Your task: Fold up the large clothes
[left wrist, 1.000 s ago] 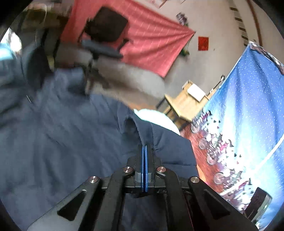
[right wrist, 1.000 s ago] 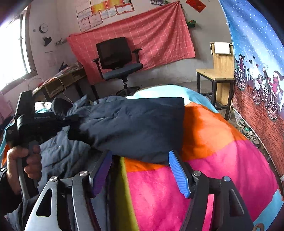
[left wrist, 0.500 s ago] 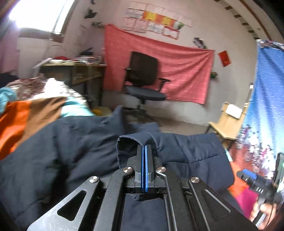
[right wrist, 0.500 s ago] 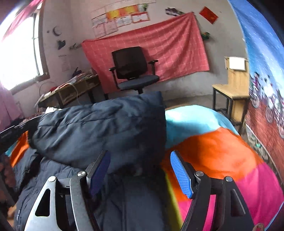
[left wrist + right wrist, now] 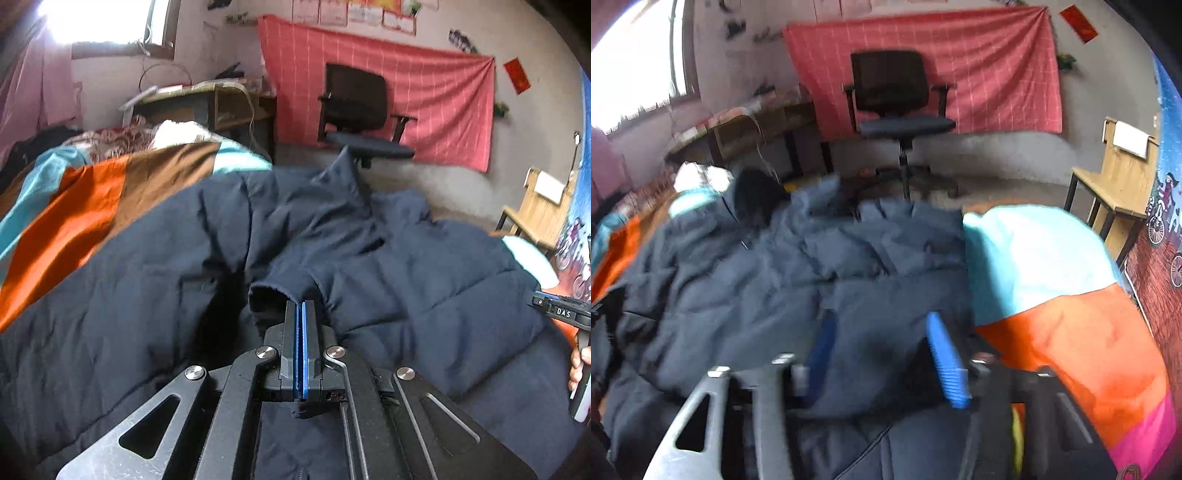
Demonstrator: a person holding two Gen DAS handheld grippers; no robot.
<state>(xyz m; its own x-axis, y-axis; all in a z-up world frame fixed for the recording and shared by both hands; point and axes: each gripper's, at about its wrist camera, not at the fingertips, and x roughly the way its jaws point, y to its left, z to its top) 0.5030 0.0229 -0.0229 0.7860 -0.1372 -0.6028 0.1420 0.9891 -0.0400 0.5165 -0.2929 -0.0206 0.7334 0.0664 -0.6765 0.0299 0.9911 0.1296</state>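
Garment: dark navy quilted puffer jacket [image 5: 388, 266], spread across the centre of both views over the colour-block bedspread [image 5: 77, 206].
Left gripper [image 5: 300, 314]: blue pads pressed together, clamping the jacket's sleeve cuff [image 5: 273, 295], lower centre of frame.
Right gripper [image 5: 882, 354]: jaws have just been closing; a bulge of jacket fabric fills the gap between the blue pads; pad contact unclear through blur.
Background: black office chair [image 5: 897, 96] against a red checked wall cloth [image 5: 979, 66], upper centre.
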